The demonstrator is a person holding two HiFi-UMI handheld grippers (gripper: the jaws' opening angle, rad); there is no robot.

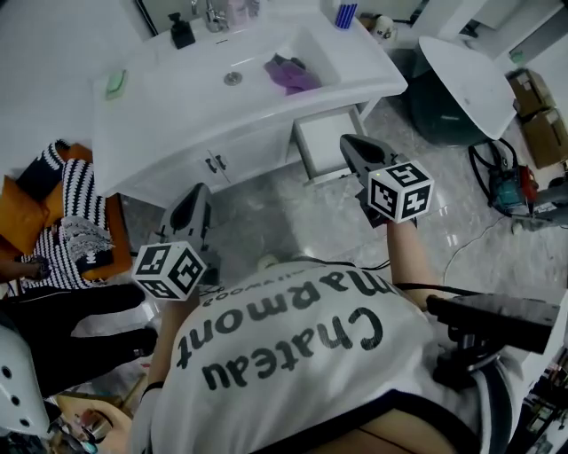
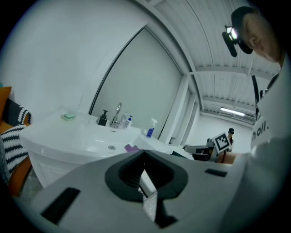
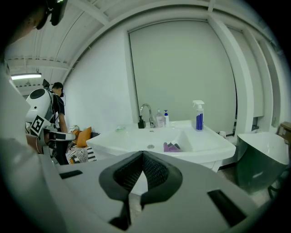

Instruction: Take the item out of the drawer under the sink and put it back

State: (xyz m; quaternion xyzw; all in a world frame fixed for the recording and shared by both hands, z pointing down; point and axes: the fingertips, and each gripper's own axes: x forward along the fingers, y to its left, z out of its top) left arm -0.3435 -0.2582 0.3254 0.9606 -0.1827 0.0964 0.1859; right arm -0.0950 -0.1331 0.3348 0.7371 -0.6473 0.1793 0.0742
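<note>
A white washbasin (image 1: 177, 97) stands on a vanity ahead of me. Under its right end a white drawer (image 1: 327, 142) stands pulled out; I can make out nothing inside it. My right gripper (image 1: 352, 144) hovers just in front of that drawer, shut and empty, its jaws (image 3: 142, 154) closed tip to tip. My left gripper (image 1: 199, 193) hangs before the vanity's two cabinet doors (image 1: 216, 163), apart from them. Its jaws meet at the tips (image 2: 144, 154) with nothing between them.
A purple cloth (image 1: 291, 75) lies in the basin. A black soap dispenser (image 1: 182, 34), a faucet (image 1: 211, 13), a green soap (image 1: 115, 82) and a blue striped spray bottle (image 1: 346, 13) sit on the rim. Striped and orange cushions (image 1: 71, 213) are left, a white tub (image 1: 466, 84) right.
</note>
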